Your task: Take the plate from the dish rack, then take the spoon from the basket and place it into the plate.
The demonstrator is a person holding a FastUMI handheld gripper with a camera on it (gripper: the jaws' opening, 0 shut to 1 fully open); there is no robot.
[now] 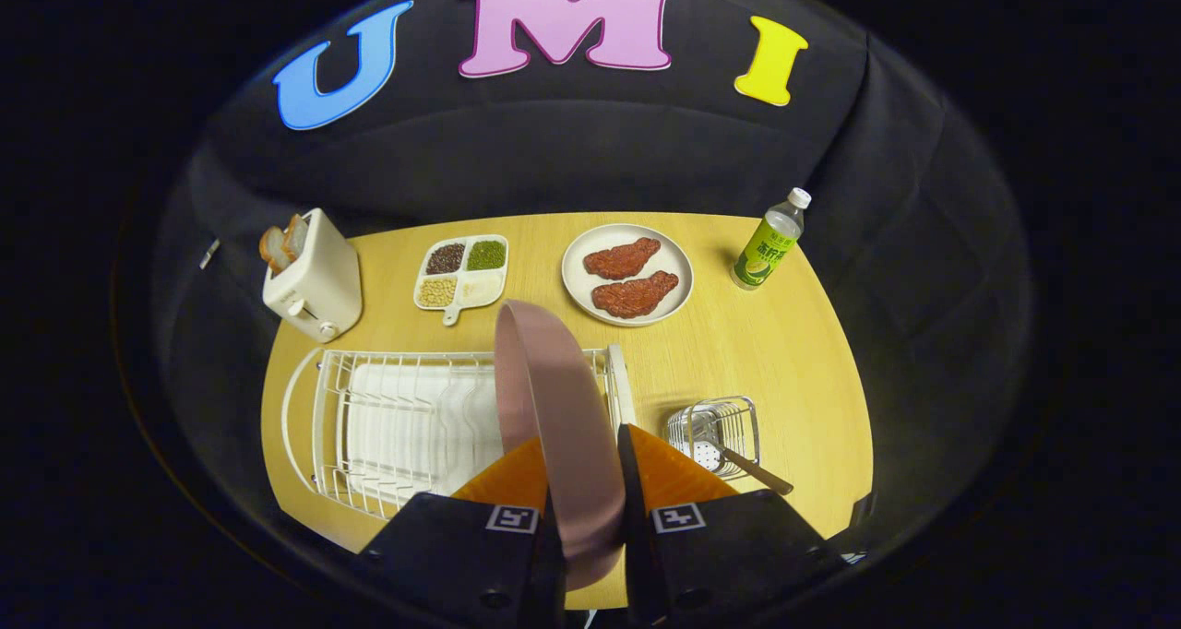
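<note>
Between the gripper's [588, 481] two fingers the pink plate [554, 398] is standing on edge, clamped from both sides, hanging over the dish rack's [406, 417] right end. Right of the rack the basket [715, 431] is holding the spoon [752, 470], handle slanting out toward the fingers.

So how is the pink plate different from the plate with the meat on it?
The pink plate stands on edge, pinched between the gripper fingers above the dish rack; the cream plate lies flat on the table beyond them. The pink plate carries nothing, while the cream plate holds two steaks. One is pink, the other off-white. Both are round plates.
</note>
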